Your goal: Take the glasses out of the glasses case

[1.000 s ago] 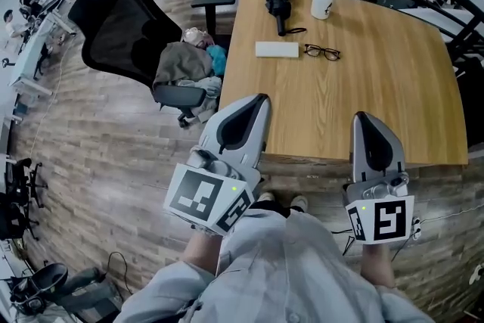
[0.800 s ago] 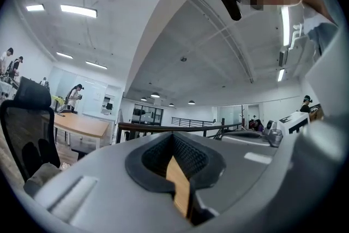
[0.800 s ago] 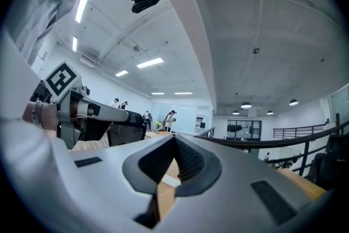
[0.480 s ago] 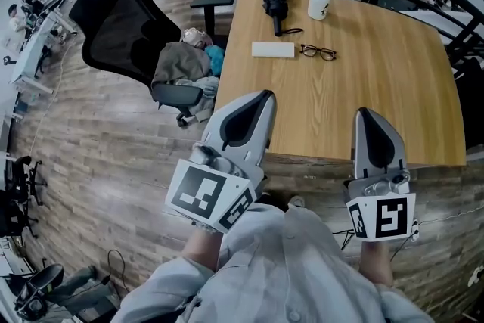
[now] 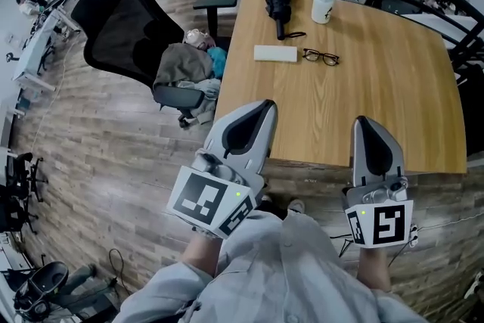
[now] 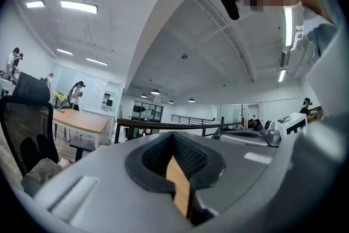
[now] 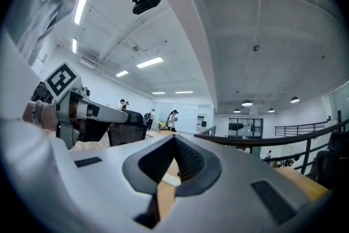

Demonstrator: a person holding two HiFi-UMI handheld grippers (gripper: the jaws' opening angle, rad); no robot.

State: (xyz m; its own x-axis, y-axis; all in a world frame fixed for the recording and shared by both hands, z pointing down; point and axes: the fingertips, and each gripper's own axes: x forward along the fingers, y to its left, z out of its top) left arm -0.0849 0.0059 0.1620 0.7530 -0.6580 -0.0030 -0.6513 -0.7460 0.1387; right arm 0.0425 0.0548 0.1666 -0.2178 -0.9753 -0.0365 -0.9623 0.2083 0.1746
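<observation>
Far on surface [image 5: 378, 94], just R of white glasses case [image 5: 276, 52]: black glasses [image 5: 321, 56]. Prob. light, fragile; take by frame, not lenses. Left gripper [image 5: 261, 110], right gripper [image 5: 368, 126]: fingers together, empty.

White case [image 5: 276, 53], black glasses [image 5: 321, 56], light-wood table [image 5: 378, 102].
</observation>
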